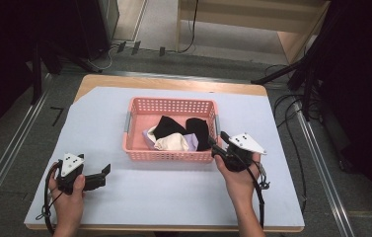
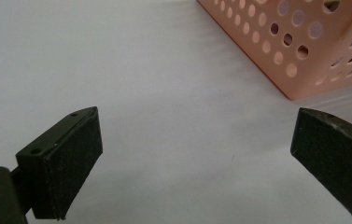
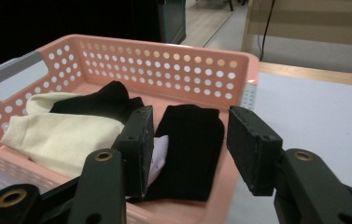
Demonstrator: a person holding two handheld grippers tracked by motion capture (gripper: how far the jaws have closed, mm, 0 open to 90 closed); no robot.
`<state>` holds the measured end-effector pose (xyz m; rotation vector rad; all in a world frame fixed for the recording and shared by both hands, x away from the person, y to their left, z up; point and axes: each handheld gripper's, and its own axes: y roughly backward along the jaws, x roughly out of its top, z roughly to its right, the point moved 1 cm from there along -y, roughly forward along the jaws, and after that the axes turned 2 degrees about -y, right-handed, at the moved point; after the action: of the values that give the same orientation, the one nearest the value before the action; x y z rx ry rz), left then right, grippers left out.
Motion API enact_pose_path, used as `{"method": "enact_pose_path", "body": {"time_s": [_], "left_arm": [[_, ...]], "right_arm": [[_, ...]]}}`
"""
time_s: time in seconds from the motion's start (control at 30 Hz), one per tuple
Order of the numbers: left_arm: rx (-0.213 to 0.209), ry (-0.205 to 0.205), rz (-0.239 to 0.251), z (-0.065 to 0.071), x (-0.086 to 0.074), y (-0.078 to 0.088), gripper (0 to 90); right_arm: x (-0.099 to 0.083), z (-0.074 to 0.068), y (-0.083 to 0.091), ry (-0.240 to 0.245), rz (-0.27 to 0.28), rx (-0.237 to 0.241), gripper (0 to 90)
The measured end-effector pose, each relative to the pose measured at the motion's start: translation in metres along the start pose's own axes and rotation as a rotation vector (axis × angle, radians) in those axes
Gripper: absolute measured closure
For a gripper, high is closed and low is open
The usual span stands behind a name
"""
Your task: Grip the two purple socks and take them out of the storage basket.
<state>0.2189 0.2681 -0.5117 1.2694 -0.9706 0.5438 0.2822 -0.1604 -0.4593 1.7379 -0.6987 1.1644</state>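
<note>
Right jaws poised at the basket's near right corner; left jaws idle on the table.

My right gripper (image 1: 221, 146) sits at the 5 o'clock corner of the pink basket (image 1: 171, 104), jaws spread with nothing between them. In the right gripper view the black sock (image 3: 190, 149) lies straight ahead at 12 o'clock, just past the jaws and below them, its long axis running away from me along the basket's right wall. A cream sock (image 3: 64, 135) lies at 10 o'clock, and a second black sock (image 3: 103, 102) beyond it. My left gripper (image 1: 105, 172) rests well apart from the basket at its 7 o'clock, jaws wide and empty over the pale table (image 1: 173, 192). My judgement: the right hand is much the nearer, and a short forward dip should bracket the sock.
</note>
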Motion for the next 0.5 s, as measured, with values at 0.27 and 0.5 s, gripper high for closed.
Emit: {"method": "enact_pose_path", "body": {"time_s": [0.27, 0.5], "left_arm": [[-0.001, 0.001, -0.006, 0.0, 0.0, 0.0, 3.0], [0.002, 0.001, -0.013, 0.0, 0.0, 0.0, 3.0]], "right_arm": [[0.004, -0.012, -0.023, -0.004, -0.06, 0.016, 54.8], [0.003, -0.014, -0.044, -0.005, -0.14, 0.008, 60.4]]}}
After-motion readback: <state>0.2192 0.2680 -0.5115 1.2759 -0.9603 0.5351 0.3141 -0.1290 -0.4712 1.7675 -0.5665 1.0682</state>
